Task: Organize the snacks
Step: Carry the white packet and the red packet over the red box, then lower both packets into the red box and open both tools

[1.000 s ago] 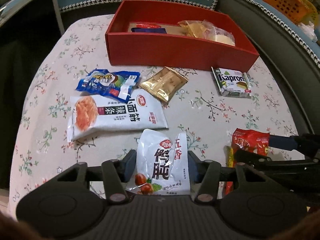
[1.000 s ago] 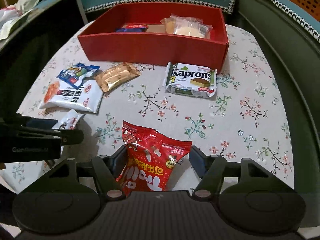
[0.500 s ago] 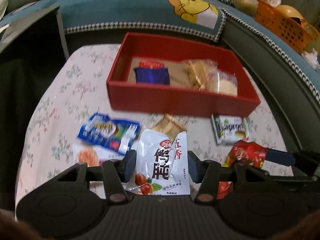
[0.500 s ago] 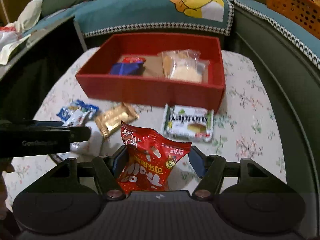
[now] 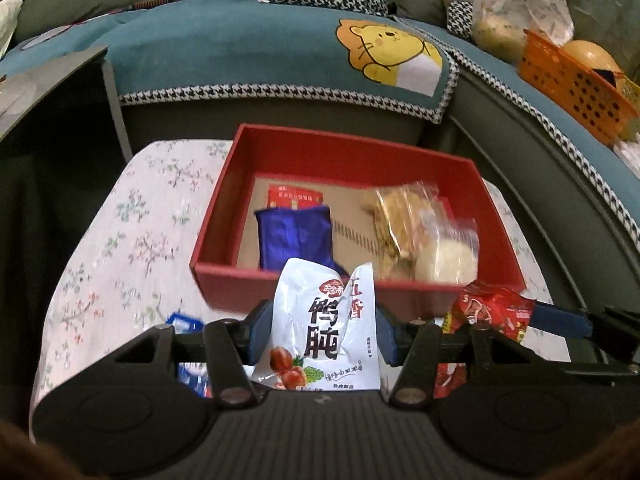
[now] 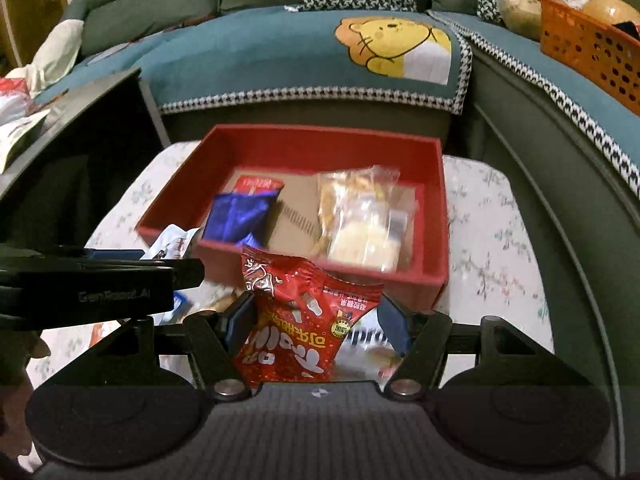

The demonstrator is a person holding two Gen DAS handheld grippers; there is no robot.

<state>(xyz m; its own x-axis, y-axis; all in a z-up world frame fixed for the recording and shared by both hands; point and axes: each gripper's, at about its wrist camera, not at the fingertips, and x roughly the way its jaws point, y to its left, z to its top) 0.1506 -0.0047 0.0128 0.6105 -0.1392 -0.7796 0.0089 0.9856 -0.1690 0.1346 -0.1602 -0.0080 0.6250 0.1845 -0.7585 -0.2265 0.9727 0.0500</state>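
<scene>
My left gripper [image 5: 322, 330] is shut on a white snack pouch [image 5: 324, 328] with black characters, held in the air just before the near wall of the red box [image 5: 224, 200]. My right gripper [image 6: 316, 318] is shut on a red snack bag [image 6: 304, 320], also lifted near the red box [image 6: 434, 184]. The red bag [image 5: 488, 312] and the right gripper's finger show at the right of the left wrist view. Inside the box lie a blue packet [image 5: 294, 236], a small red packet [image 5: 294, 198] and clear bags of pastries [image 5: 424, 236].
The box stands at the far end of a floral tablecloth [image 5: 120, 248]. A blue packet [image 5: 184, 324] lies on the cloth below my left gripper. A teal sofa cover with a lion picture [image 6: 392, 44] lies behind, and an orange basket [image 6: 592, 44] stands at the right.
Both grippers have risen and moved toward the red box with their packets. The packets left on the cloth have dropped out of sight beneath the grippers, and the box interior now shows.
</scene>
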